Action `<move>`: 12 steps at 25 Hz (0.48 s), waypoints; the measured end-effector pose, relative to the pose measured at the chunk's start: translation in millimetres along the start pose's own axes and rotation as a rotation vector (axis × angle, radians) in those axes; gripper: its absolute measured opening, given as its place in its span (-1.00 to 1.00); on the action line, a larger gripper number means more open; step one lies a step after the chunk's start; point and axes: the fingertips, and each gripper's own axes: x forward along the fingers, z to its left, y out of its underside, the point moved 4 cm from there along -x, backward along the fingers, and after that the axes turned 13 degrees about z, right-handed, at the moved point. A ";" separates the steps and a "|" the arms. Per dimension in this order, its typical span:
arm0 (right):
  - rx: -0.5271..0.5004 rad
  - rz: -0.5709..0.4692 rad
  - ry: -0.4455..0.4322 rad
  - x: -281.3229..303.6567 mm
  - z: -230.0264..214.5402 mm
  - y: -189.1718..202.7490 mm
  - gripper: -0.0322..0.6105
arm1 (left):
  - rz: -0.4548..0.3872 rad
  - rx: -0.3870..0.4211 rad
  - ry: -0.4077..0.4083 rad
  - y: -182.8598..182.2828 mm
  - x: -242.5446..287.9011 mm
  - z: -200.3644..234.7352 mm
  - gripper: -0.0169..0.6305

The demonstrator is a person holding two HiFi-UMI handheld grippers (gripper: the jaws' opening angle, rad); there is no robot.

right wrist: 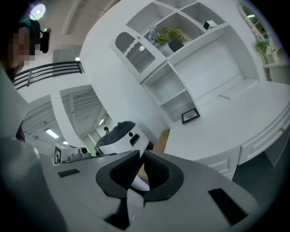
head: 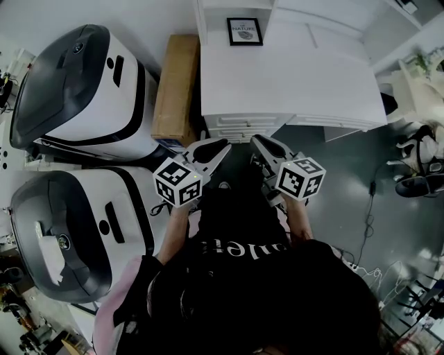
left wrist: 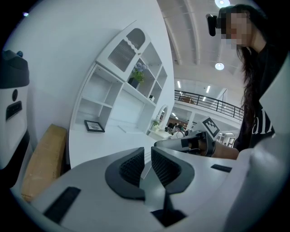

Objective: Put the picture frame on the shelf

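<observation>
A small black picture frame (head: pixel 245 31) lies on the white desktop (head: pixel 291 76), at the back by the foot of the white shelf unit (head: pixel 312 17). It also shows in the left gripper view (left wrist: pixel 94 126) and the right gripper view (right wrist: pixel 190 116), below the open compartments (right wrist: pixel 179 97). Both grippers hang side by side in front of the desk's front edge, close to the person's body and far from the frame. My left gripper (head: pixel 223 148) (left wrist: pixel 147 154) is shut with nothing in it. The pads of my right gripper (head: pixel 255 141) (right wrist: pixel 141 155) meet at the tips, also with nothing between them.
Two large white-and-black machines (head: pixel 76 90) (head: pixel 69 229) stand left of the desk. A brown cardboard box (head: pixel 175 87) is wedged between the upper machine and the desk. A potted plant (right wrist: pixel 170 36) sits on an upper shelf. Drawers (head: pixel 236 128) face me; cables and gear (head: pixel 416 173) lie on the floor at right.
</observation>
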 end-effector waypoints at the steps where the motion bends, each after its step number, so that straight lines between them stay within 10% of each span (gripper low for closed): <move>1: 0.000 -0.002 0.000 -0.7 0.0 -0.2 -0.70 | 0.001 -0.001 0.000 0.4 -0.1 -0.3 -0.77; 12: 0.007 -0.014 0.006 -5.2 -0.4 -0.5 -0.70 | 0.006 -0.017 0.005 2.7 0.6 -1.0 -0.77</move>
